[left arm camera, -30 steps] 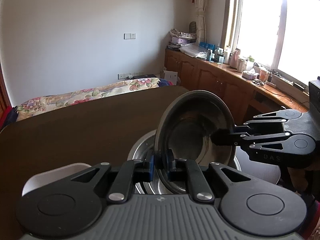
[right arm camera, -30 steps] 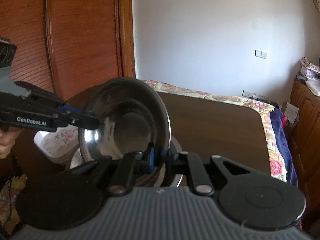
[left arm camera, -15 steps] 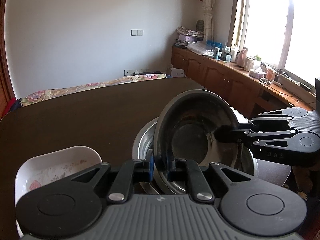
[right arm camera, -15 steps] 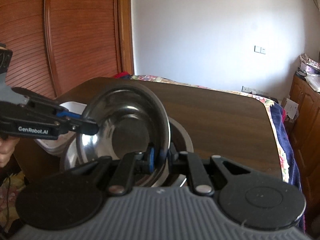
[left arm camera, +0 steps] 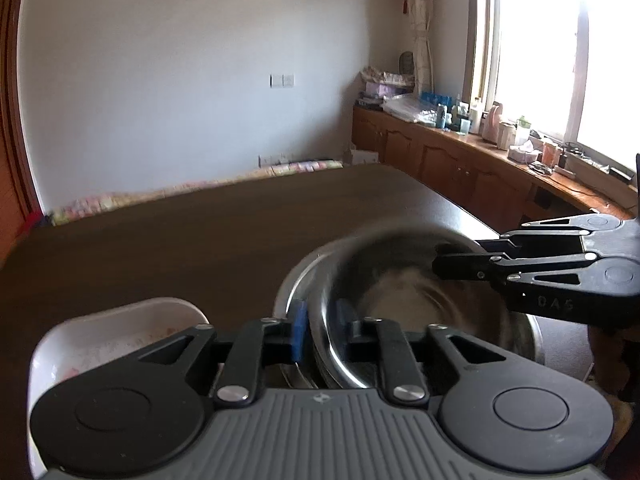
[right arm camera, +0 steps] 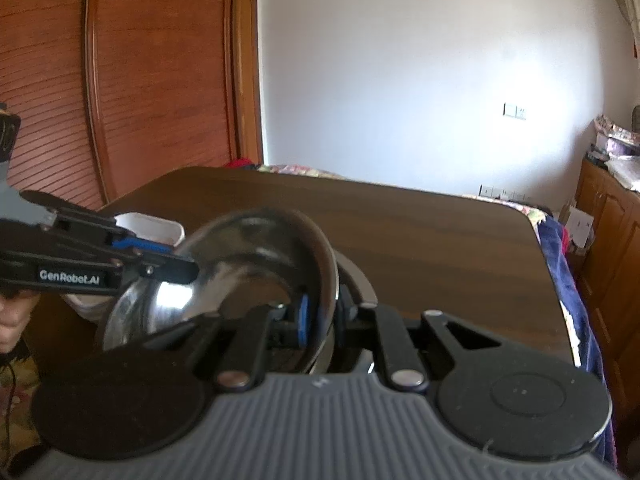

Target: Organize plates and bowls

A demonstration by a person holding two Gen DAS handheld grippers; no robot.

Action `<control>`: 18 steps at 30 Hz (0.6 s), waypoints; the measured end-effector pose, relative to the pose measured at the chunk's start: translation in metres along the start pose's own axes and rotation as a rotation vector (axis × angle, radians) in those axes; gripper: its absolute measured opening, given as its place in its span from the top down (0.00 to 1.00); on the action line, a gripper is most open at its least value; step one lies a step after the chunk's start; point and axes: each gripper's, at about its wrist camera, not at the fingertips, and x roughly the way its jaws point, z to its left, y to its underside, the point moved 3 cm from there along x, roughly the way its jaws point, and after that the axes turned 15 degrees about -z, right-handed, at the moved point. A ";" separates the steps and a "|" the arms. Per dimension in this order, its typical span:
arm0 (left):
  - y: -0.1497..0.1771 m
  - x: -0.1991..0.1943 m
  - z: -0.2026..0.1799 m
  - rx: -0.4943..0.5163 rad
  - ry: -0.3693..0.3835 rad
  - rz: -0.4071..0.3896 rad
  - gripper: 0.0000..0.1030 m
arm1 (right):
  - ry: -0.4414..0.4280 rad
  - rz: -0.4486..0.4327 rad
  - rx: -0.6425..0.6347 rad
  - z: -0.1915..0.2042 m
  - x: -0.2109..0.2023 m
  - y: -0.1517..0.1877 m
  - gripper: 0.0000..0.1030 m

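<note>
A small steel bowl sits tilted inside a larger steel bowl on the dark wooden table. My left gripper has its jaws parted around the small bowl's near rim, with a gap at the blue pad. My right gripper also straddles the opposite rim with its jaws slightly apart. Each gripper shows in the other's view, the right gripper and the left gripper. The small bowl is blurred by motion.
A white square dish with a floral print stands left of the bowls; it also shows in the right wrist view. A bed lies beyond the table's far edge. Cabinets with clutter run along the right wall. A wooden wardrobe stands at the left.
The small bowl has come down from nearly upright into the larger bowl. Both grippers have lowered with it and their jaws have loosened off its rim.
</note>
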 end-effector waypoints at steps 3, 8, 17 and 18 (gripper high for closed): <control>-0.003 -0.009 -0.006 0.014 -0.005 -0.046 0.50 | -0.008 -0.031 0.030 -0.001 -0.004 -0.002 0.69; -0.007 -0.027 -0.011 0.014 -0.026 -0.123 0.40 | 0.029 -0.107 -0.012 0.005 -0.018 -0.007 0.53; -0.010 -0.071 -0.015 -0.021 -0.096 -0.293 0.04 | 0.112 -0.245 -0.039 0.015 -0.060 -0.003 0.34; -0.008 -0.074 -0.014 -0.025 -0.102 -0.304 0.00 | 0.121 -0.256 -0.044 0.018 -0.064 -0.002 0.33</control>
